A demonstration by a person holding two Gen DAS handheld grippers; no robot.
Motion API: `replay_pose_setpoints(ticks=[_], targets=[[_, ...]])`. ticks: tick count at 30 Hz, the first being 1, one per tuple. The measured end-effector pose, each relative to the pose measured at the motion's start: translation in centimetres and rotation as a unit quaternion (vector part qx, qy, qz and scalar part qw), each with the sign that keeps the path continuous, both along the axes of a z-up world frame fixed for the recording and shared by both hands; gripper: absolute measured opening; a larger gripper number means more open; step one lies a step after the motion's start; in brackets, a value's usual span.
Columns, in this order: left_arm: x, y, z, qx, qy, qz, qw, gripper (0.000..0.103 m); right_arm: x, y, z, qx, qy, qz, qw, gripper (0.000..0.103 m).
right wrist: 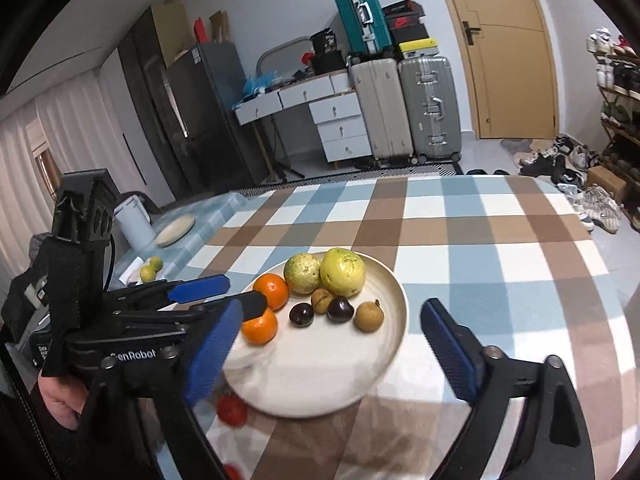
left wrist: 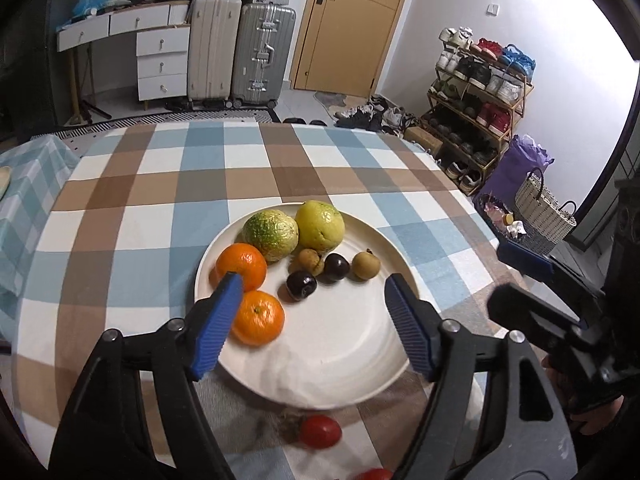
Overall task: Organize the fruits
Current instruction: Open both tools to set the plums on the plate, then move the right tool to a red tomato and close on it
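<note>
A cream plate [left wrist: 352,376] on the checked tablecloth holds two tangerines [left wrist: 242,266], two big yellow-green fruits [left wrist: 320,226], two dark cherries [left wrist: 301,286] and two brown longans [left wrist: 366,265]. My left gripper [left wrist: 313,284] hovers open above the plate with nothing between its blue pads. Over the plate [right wrist: 384,364] from the right, my right gripper [right wrist: 333,307] stands wide open and empty. The left gripper [right wrist: 236,294] shows at its left. A red tomato [left wrist: 320,432] lies on the cloth just in front of the plate, seen again as a blurred tomato [right wrist: 231,410].
A second red fruit [left wrist: 374,474] lies at the cloth's near edge. A side table at the left carries a shallow dish [right wrist: 176,230], a white pot [right wrist: 134,220] and green-yellow fruits [right wrist: 150,270]. Suitcases [left wrist: 262,52] and a shoe rack [left wrist: 476,92] stand beyond the table.
</note>
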State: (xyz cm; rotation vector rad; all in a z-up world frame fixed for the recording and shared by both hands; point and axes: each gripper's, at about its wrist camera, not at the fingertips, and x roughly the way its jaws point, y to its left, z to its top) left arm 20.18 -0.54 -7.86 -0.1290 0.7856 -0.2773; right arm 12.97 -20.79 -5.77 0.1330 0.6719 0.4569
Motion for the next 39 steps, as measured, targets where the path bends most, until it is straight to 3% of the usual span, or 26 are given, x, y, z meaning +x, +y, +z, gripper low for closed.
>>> replay_pose_setpoints(ticks=[9, 13, 19, 27, 39], targets=[[-4.9, 0.3, 1.9, 0.01, -0.009, 0.023, 0.9997, 0.087, -4.6, -1.4, 1.0, 0.009, -0.007, -0.013, 1.0, 0.101], [-7.4, 0.8, 2.2, 0.006, -0.023, 0.034, 0.9992, 0.101, -6.3, -1.4, 0.9, 0.01, -0.003, -0.017, 1.0, 0.102], [-10.8, 2.0, 2.2, 0.004, -0.034, 0.061, 0.9975, 0.102, -9.2, -0.9, 0.5, 0.014, 0.001, 0.003, 1.0, 0.102], [-13.7, 3.6, -0.1, -0.008, -0.006, 0.066, 0.9978, 0.102, -11.7, 0.9, -2.1, 0.018, 0.03, 0.042, 0.998, 0.102], [-14.6, 7.4, -3.2, -0.021, 0.027, 0.099, 0.9945, 0.102, -12.0, 4.1, -6.5, 0.002, 0.086, 0.087, 0.993, 0.102]])
